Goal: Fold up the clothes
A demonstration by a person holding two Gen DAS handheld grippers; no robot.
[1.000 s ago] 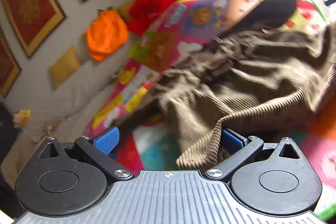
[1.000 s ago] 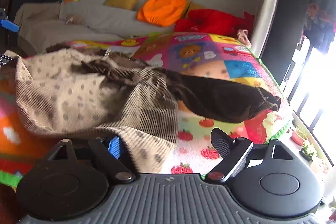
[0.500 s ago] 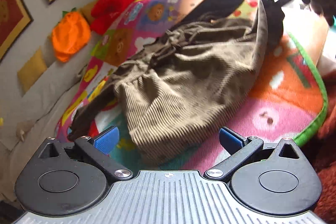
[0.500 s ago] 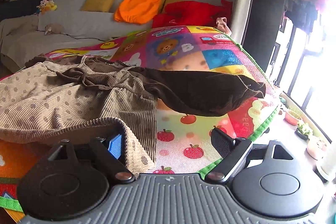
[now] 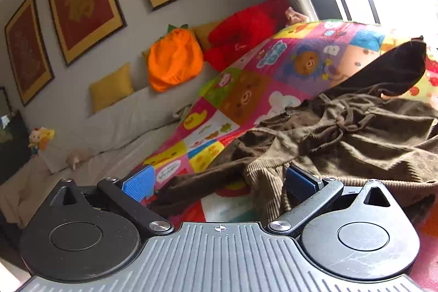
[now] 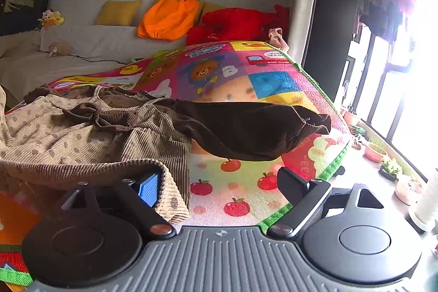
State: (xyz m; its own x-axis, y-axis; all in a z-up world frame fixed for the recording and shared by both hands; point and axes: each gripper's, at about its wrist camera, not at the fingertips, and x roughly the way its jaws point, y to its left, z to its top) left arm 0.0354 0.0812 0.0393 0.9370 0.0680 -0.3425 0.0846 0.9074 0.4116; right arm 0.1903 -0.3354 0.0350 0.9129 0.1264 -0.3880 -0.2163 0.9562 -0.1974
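Note:
A brown corduroy garment [image 5: 356, 138] with a drawstring and dotted lining lies crumpled on a colourful play mat [image 5: 246, 89]. It also shows in the right wrist view [image 6: 109, 133], with a dark sleeve [image 6: 246, 130] stretching right. My left gripper [image 5: 216, 179] is open, low over the mat, with a fold of the garment hanging between its fingers against the right blue pad [image 5: 298, 179]. My right gripper [image 6: 219, 185] is open at the mat's near edge; a garment corner [image 6: 169, 196] drapes over its left blue pad [image 6: 149, 189].
The mat [image 6: 246, 78] lies on a raised surface with a green border [image 6: 328, 168]. A grey sofa [image 6: 82, 43] behind holds yellow, orange [image 6: 169, 15] and red [image 6: 238, 23] cushions. Framed pictures hang above. Plant pots [image 6: 388, 166] and a window are right.
The left gripper moved back in low towards the garment, and a fold now hangs between its fingers. The right gripper stays open, nearly still, with the corner draped on its left pad.

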